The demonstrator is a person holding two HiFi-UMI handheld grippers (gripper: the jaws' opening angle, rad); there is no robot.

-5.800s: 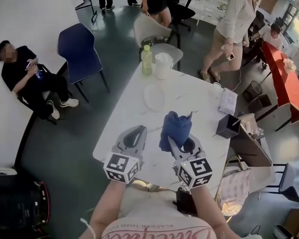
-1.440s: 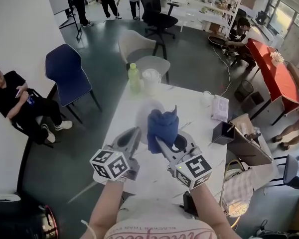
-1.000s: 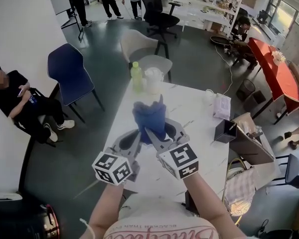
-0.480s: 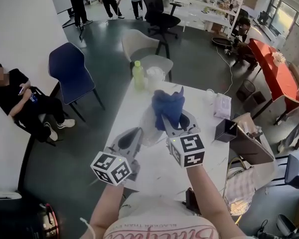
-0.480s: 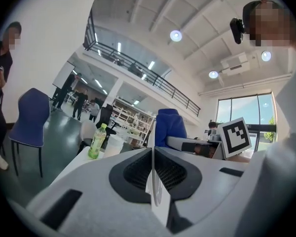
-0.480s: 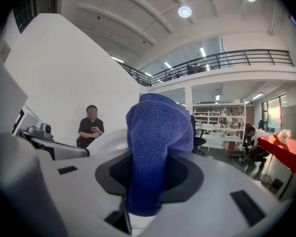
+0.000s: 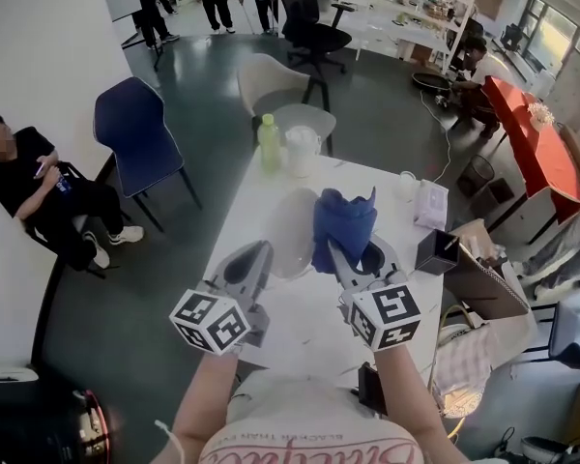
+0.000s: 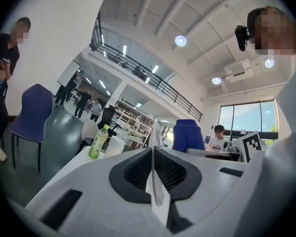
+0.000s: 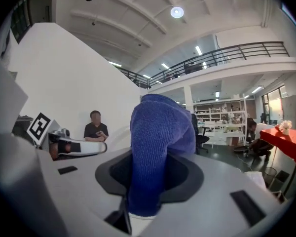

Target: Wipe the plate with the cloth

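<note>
A white plate [image 7: 288, 232] is held on edge above the white table [image 7: 387, 193]. My left gripper [image 7: 263, 251] is shut on its near rim. In the left gripper view the plate [image 8: 156, 191] runs edge-on between the jaws of the left gripper [image 8: 153, 151]. My right gripper [image 7: 340, 251] is shut on a bunched blue cloth [image 7: 344, 224], which stands up from its jaws at the plate's right side. Whether the cloth touches the plate I cannot tell. The cloth [image 9: 159, 142] fills the middle of the right gripper view and hides the right gripper's pads [image 9: 153, 164].
At the table's far end stand a green bottle [image 7: 268, 143] and a white jug [image 7: 301, 151]. A tissue pack [image 7: 430, 207] and a black box [image 7: 437, 251] sit at the right edge. A blue chair [image 7: 135, 124] and a seated person [image 7: 29, 177] are at the left.
The right gripper has carried the cloth from the plate's left part across to its right side. The left gripper and the plate have stayed about where they were.
</note>
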